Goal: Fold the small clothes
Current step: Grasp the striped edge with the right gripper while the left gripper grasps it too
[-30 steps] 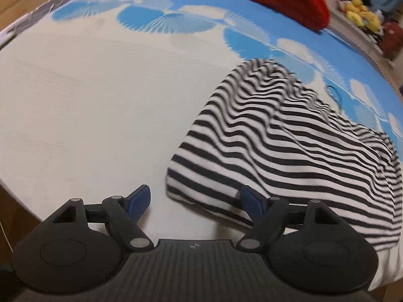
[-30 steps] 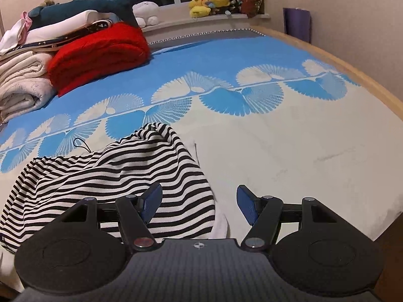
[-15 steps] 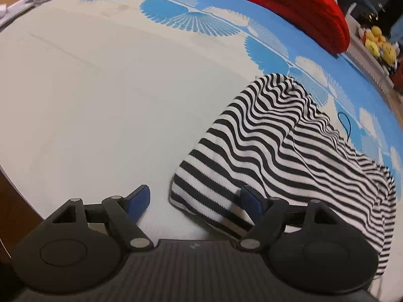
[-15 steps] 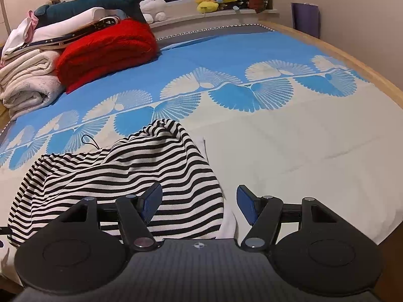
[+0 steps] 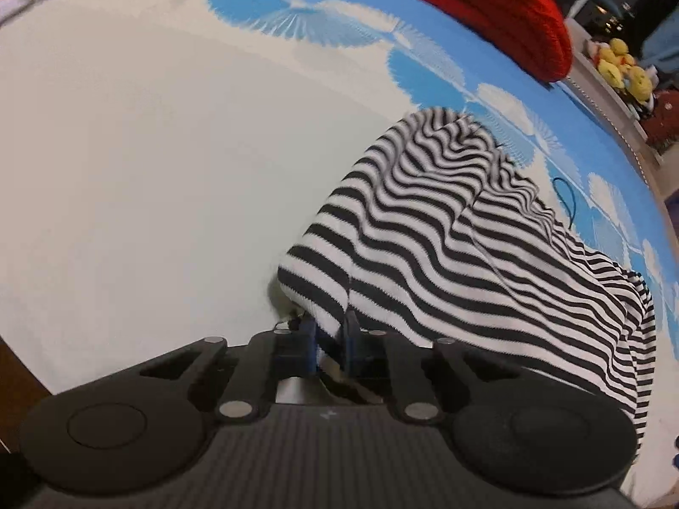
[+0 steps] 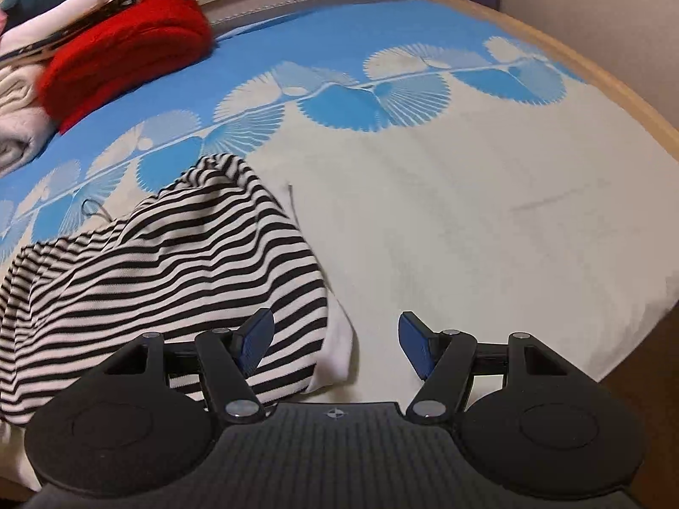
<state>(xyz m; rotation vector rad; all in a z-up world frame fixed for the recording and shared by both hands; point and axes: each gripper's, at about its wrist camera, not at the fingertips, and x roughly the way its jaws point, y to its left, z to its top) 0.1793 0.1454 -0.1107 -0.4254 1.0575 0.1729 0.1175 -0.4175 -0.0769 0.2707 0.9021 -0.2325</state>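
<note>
Down at the bottom centre of the left wrist view, we see our left gripper (image 5: 329, 335) with its blue-padded jaws just drawn together, pinching the near corner of the black-and-white striped knit garment (image 5: 445, 233). That garment spreads from the gripper up and to the right across the cream and blue fan-patterned bedspread (image 5: 148, 161). To the left of the cloth, bare cream cover fills the whole left half of the frame, running out to the bed's edge at lower left. At the upper right a folded red knitted blanket (image 5: 488, 4) lies well apart from the stripes, and past it yellow plush toys (image 5: 624, 70) sit on a ledge. The pinched hem is partly hidden behind the gripper's black body, and the garment's far right side is cut off by the frame's lower right. A thin dark cord loop (image 5: 566, 195) shows just beside the cloth, though we cannot tell whether it belongs to it.

Next, in the right wrist view, our right gripper (image 6: 335, 339) holds its jaws wide apart and touches nothing; its left pad hangs over the striped cloth (image 6: 169, 263), its right pad over bare cover. A white inner layer (image 6: 337, 348) peeks out at the garment's near right edge. Open cream bedspread (image 6: 488, 233) stretches right to the curved wooden bed rim (image 6: 594, 72). The red blanket (image 6: 127, 51) at upper left is blurred, the pale folded bedding (image 6: 17, 123) beside it is cut off, and the gripper hides the garment's near hem.
</note>
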